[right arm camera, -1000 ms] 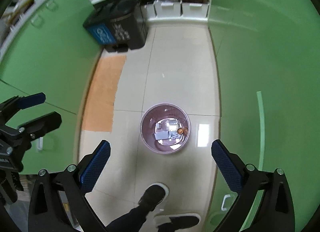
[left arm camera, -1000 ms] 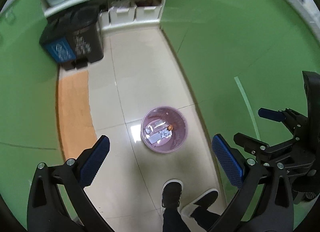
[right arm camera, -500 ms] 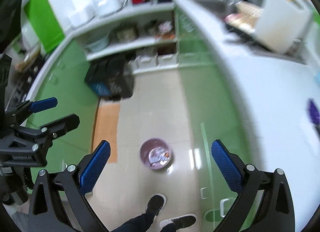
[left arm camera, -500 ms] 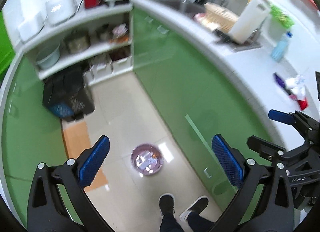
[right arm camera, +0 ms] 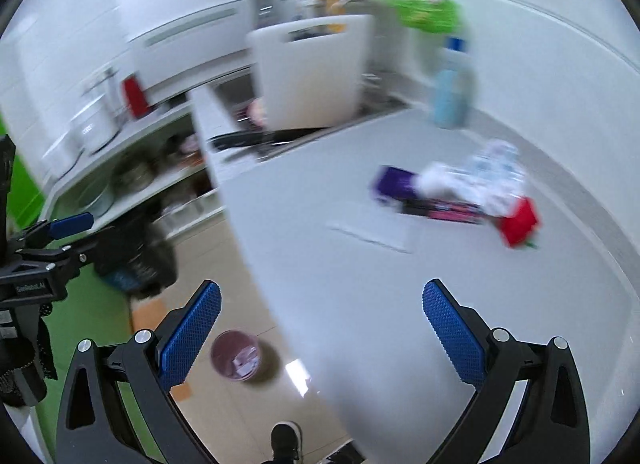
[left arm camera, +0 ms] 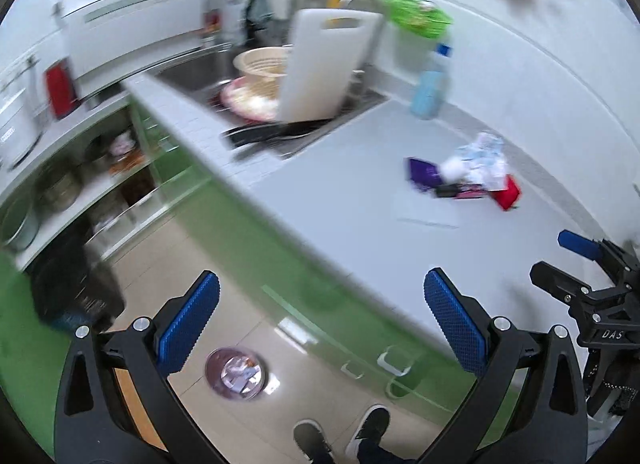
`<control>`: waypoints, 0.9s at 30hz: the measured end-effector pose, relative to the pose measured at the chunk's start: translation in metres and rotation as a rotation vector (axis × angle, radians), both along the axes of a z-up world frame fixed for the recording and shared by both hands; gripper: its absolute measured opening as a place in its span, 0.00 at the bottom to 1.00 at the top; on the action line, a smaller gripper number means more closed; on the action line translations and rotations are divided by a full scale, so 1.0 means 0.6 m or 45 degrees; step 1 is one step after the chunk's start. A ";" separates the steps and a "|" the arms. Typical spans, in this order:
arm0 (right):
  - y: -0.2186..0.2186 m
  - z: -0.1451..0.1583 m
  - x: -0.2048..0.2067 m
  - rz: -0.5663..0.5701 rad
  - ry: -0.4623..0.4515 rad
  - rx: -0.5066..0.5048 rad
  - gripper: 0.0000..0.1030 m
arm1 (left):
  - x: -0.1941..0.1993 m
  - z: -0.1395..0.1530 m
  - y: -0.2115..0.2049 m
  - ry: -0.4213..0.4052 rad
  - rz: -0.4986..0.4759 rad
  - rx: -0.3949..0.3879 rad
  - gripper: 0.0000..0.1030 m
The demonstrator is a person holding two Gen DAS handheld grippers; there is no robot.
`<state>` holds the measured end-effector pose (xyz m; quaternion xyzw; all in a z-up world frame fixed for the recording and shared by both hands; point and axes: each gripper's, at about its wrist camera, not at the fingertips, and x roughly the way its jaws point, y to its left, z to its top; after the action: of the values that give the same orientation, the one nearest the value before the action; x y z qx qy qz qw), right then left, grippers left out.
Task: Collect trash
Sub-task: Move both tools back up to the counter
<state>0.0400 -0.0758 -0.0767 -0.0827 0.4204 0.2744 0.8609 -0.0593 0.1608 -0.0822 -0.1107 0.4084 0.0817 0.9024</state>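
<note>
Both views have swung up from the pink bin (left arm camera: 235, 373) to the counter (left arm camera: 360, 200); trash pile (right arm camera: 460, 188) sits beside the sink (left arm camera: 280, 104). Both jaws wide open, empty.

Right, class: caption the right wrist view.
Open right tool over the counter, facing a trash pile.

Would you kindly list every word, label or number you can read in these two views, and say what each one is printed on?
"DAS": on the black body of the right tongs, seen from the left wrist camera.
"GenRobot.AI": on the black body of the left tongs, seen from the right wrist camera.
Blurred, unreadable: the white pot on the shelf, the blue bottle, the wrappers on the counter.
</note>
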 end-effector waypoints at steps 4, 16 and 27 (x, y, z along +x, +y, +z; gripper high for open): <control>-0.078 0.010 0.019 -0.103 -0.012 0.003 0.94 | 0.071 -0.001 -0.062 0.004 -0.109 0.023 0.97; -0.192 -0.019 0.108 -0.211 0.054 -0.008 0.94 | 0.255 -0.071 -0.168 0.134 -0.288 0.057 0.97; -0.225 -0.061 0.178 -0.230 0.140 -0.021 0.94 | 0.384 -0.157 -0.201 0.327 -0.699 0.213 0.97</control>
<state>0.1466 -0.2109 -0.1135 -0.0362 0.4749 0.1965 0.8571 0.1713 0.0404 -0.1763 0.0895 0.5256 -0.1185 0.8377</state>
